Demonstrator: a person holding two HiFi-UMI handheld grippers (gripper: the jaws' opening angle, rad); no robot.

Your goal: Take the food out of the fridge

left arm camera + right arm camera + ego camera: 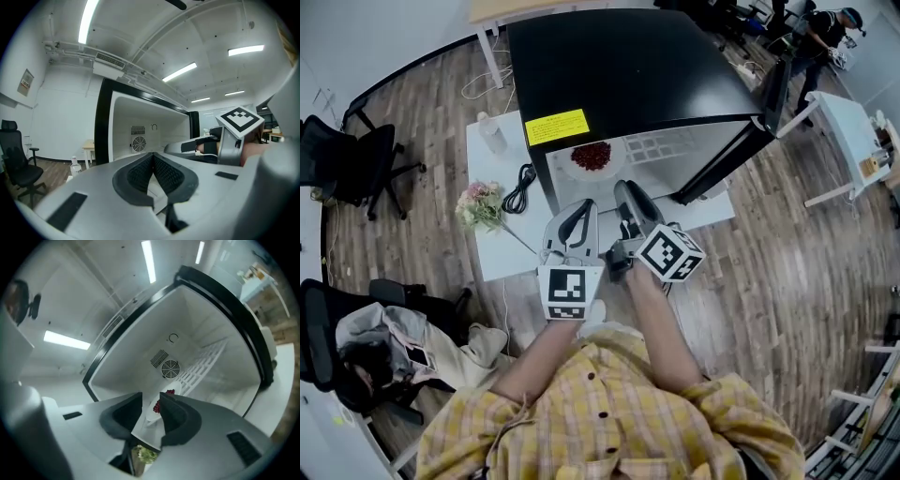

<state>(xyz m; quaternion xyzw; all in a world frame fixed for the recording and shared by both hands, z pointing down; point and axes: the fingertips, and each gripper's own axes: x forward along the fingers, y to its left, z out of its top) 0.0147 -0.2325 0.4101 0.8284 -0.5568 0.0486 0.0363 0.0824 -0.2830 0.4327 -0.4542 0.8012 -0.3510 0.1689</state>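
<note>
A black mini fridge (623, 66) stands on a white table (502, 253) with its door (733, 155) swung open to the right. Inside it, a white plate (619, 155) holds red food (592, 156). My left gripper (578, 206) is shut and empty, just in front of the fridge's opening. To its right, my right gripper (625, 190) is open, with its tips at the front edge of the opening. In the right gripper view the plate (151, 412) and red food (158, 405) show through the gap between the jaws of the right gripper (151, 404), still apart from them.
A bunch of flowers (480, 204), a black cable (520, 187) and a clear bottle (493, 133) lie on the table left of the fridge. The fridge has a fan (169, 368) on its back wall and a wire shelf (202, 363). Office chairs (356, 159) stand at left.
</note>
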